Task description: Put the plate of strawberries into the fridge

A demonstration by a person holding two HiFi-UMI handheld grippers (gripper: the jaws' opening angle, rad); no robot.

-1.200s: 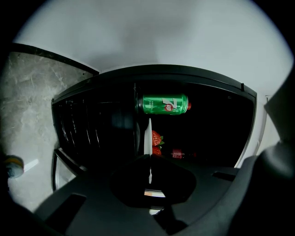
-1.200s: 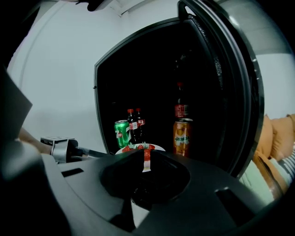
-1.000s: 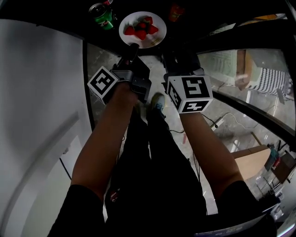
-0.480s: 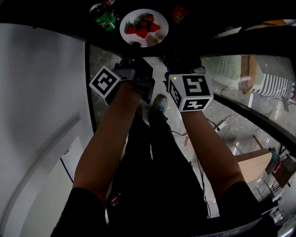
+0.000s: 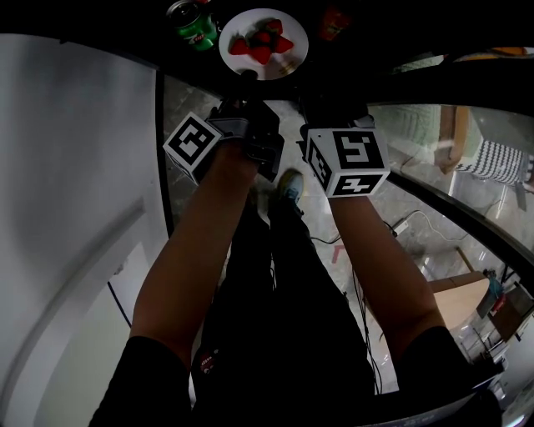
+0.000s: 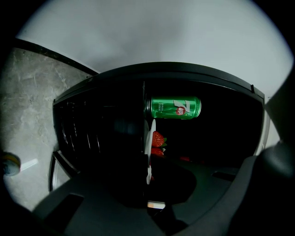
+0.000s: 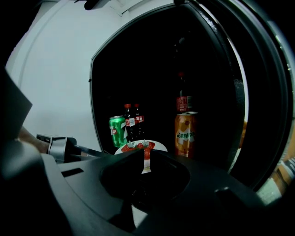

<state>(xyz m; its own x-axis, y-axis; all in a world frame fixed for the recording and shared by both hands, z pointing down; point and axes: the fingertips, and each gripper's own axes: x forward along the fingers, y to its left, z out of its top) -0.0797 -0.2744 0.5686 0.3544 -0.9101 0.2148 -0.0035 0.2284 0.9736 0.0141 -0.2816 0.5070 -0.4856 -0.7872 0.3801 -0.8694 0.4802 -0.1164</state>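
A white plate (image 5: 294, 50) with red strawberries (image 5: 262, 43) hangs level at the dark mouth of the fridge (image 7: 207, 83). My left gripper (image 5: 243, 83) is shut on the plate's near rim. In the left gripper view the plate (image 6: 150, 134) stands edge-on between the jaws, with the strawberries (image 6: 158, 139) just beyond my left gripper (image 6: 148, 171). My right gripper (image 5: 322, 90) is to the right of the plate, shut and holding nothing. Past my right gripper (image 7: 144, 162) the plate (image 7: 158, 146) and strawberries (image 7: 138, 145) show.
Inside the fridge stand a green can (image 7: 117, 131), two cola bottles (image 7: 132, 125), an orange can (image 7: 185, 135) and a taller bottle (image 7: 183, 99). The green can (image 5: 193, 20) is just left of the plate. A white wall (image 5: 75, 167) lies to the left.
Both grippers and the plate have moved forward, further into the fridge opening. The left gripper has stayed on the plate's rim throughout.
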